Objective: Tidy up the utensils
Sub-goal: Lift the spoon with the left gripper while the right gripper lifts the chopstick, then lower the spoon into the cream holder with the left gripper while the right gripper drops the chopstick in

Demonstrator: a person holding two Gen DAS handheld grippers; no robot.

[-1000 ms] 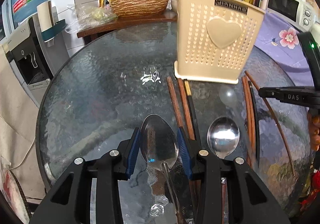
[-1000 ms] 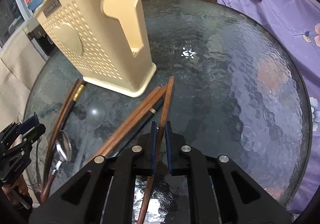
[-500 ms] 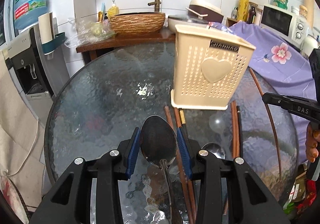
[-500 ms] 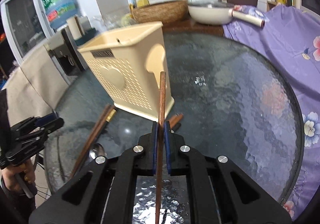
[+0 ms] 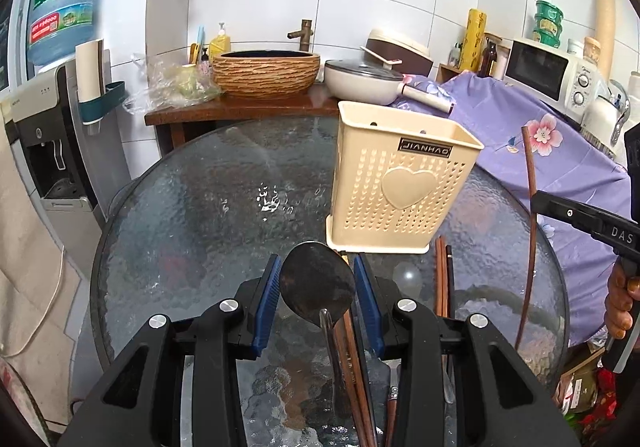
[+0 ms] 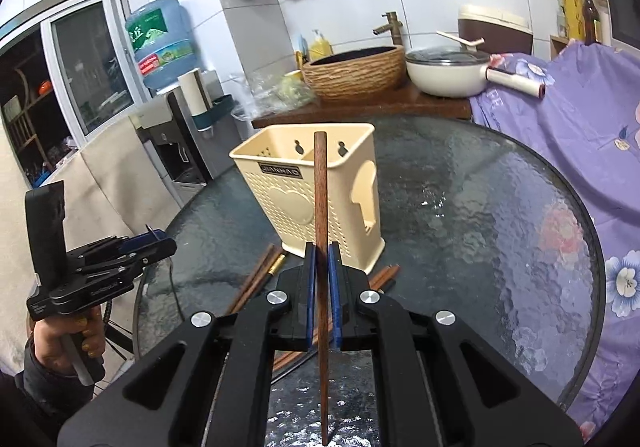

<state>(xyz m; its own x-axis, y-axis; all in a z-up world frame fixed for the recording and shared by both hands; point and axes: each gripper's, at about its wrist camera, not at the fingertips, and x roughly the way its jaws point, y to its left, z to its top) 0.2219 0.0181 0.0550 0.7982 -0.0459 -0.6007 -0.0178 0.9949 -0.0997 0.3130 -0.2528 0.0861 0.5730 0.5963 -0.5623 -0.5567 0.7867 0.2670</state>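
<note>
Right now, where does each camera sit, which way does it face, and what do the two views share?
Left wrist: sits on the left tool, facing down across the glass table to the holder; its pads flank a spoon; the right tool and hand show at right.
Right wrist: sits on the right tool, shut on a chopstick, facing the holder; the left tool and hand show at left.
Shared: table, holder, loose chopsticks, basin, pan.

Spoon [image 5: 317,283] in left gripper [image 5: 316,287] & chopstick [image 6: 320,215] in right gripper [image 6: 321,287] now off table, holder-height.
</note>
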